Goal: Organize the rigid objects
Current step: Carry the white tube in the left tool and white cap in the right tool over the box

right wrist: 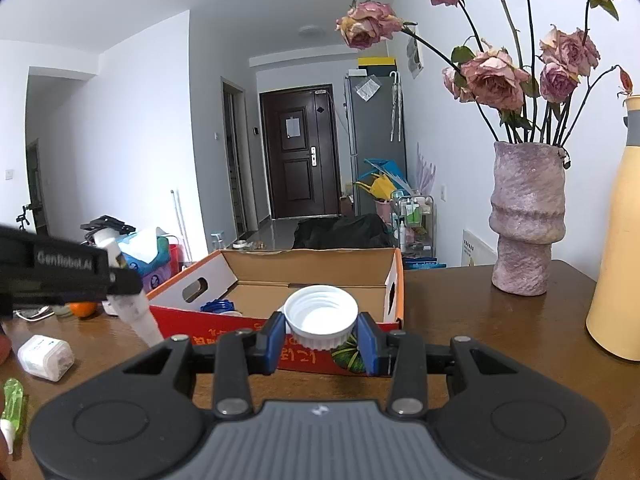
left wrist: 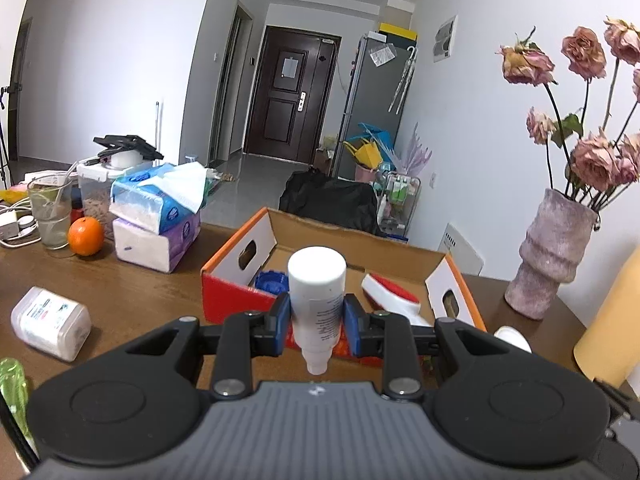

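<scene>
Two grippers, each loaded. Left gripper [left wrist: 317, 322] fingers [left wrist: 280, 322] clamped narrow on one white bottle [left wrist: 317, 292], held mid-body, broad flat end pointing away, narrow nozzle end toward camera, lifted off the counter [left wrist: 132, 292] just short of the box. Right gripper [right wrist: 321, 334] fingers [right wrist: 274, 340] closed on one white ribbed cap [right wrist: 321, 316], open side facing up and toward the camera, hovering at the box's near red wall. In right view, left gripper and bottle visible at left edge, bottle tilted.

On counter, near left: one green translucent tool handle [left wrist: 14, 392], one small white plastic container [left wrist: 50, 322] lying on its side. One white rounded item at right behind the left gripper, partly hidden, kind unclear.

Middle: one open cardboard box [left wrist: 236, 292], red-orange outside, flaps up. Inside: one blue ring-shaped lid [left wrist: 272, 280], one red-and-white brush-like item [left wrist: 394, 294].

Further left: one orange [left wrist: 85, 236], one glass with straw [left wrist: 50, 216], two tissue packs [left wrist: 160, 220] stacked, one clear tub behind them.

Right: one purple vase [right wrist: 526, 220] with dried pink roses, one yellow bottle [right wrist: 618, 240] at frame edge.
</scene>
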Motion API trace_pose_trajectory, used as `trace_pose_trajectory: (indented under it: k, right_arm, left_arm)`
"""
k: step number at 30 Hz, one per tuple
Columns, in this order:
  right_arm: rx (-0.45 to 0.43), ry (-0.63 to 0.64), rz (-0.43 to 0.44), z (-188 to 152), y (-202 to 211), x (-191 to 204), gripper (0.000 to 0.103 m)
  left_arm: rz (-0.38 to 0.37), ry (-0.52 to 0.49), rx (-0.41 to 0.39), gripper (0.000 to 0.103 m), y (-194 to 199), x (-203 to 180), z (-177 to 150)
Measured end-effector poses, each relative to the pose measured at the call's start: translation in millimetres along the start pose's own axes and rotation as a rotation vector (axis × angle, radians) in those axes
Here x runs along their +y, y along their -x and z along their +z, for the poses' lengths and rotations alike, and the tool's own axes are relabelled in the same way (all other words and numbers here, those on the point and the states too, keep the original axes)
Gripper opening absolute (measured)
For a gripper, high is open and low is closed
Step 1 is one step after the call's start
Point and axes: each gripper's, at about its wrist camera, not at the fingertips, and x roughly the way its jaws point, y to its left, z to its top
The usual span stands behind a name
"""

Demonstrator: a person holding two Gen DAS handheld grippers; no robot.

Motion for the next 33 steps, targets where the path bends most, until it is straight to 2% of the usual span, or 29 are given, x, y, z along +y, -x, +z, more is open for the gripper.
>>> trace_pose_trajectory:
  k: [14,33]
  right_arm:
    - [-0.016,-0.016,0.016,21,-44,-9,0.038]
    - [-0.037,0.03,0.017,42,-102,-9,0.038]
  left_arm:
    - [-0.007,-0.014,-0.014,0.029,-47,-11,18]
    - [0.005,-0.036,-0.03,0.029,-108,-17,38]
